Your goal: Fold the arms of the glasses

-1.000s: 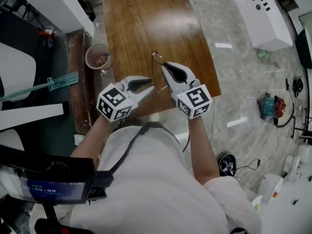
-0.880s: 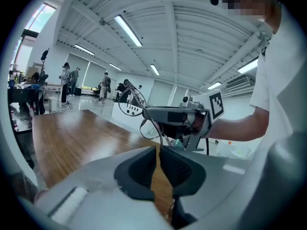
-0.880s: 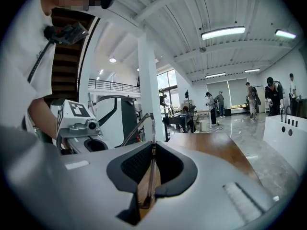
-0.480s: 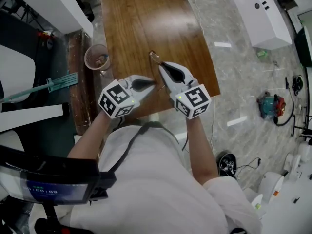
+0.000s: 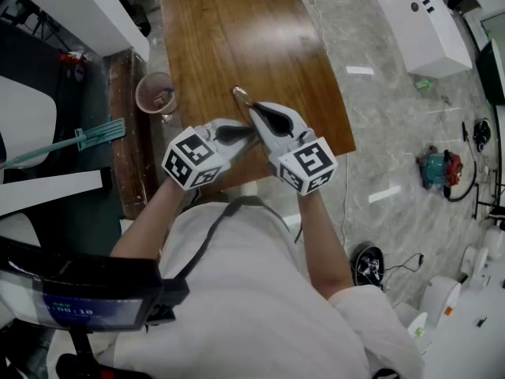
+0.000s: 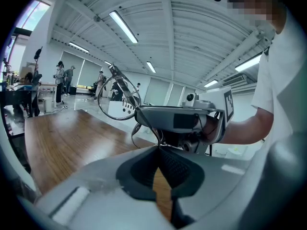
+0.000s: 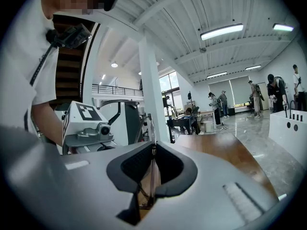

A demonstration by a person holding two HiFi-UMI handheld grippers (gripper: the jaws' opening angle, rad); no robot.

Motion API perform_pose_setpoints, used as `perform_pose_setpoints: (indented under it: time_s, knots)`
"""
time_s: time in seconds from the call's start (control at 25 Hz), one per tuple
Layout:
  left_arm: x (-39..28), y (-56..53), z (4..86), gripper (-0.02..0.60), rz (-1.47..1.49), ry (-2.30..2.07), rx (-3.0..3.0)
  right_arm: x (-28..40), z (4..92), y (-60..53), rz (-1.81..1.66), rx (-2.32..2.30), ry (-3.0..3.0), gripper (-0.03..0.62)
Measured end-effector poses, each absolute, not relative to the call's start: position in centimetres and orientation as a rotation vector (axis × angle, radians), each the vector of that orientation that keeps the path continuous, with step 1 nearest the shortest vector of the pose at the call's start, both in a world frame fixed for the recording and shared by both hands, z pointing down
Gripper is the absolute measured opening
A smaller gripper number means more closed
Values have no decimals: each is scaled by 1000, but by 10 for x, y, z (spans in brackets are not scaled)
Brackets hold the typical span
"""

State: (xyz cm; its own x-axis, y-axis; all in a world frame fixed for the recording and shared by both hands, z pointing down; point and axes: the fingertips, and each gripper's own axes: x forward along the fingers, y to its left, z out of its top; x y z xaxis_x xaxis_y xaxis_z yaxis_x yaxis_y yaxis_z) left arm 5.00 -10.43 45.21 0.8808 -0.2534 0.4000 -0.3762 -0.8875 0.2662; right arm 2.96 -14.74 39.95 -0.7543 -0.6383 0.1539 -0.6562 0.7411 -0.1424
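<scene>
The left gripper point(image 6: 158, 147) is squeezed shut on the end of one thin arm point(image 6: 147, 126) of the glasses point(image 6: 117, 102). It pinches the very tip, most likely so it can swing that arm in toward the lenses. The right gripper point(image 7: 153, 147) is clamped tight on the front part of the glasses, with a lens edge-on between its jaws. I think it holds them steady so they cannot twist. The two grippers sit close together, tips nearly meeting. The glasses are up in the air over the near part of the brown table point(image 5: 229, 30), so the arm has room to fold.
</scene>
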Motion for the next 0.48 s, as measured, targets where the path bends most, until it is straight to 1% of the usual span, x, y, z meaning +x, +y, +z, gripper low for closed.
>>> perform_pose_setpoints:
  time_s: [0.32, 0.4, 0.48]
  knots:
    - [51, -103, 456, 6, 545, -465, 2698, 31, 403, -146, 263, 1042, -2833, 31]
    - [46, -104, 456, 35, 537, -480, 2691, 38, 404, -148, 267, 1059, -2827, 31]
    - [36, -110, 451, 46, 501, -516, 2677, 47, 403, -151, 278, 1082, -2822, 29]
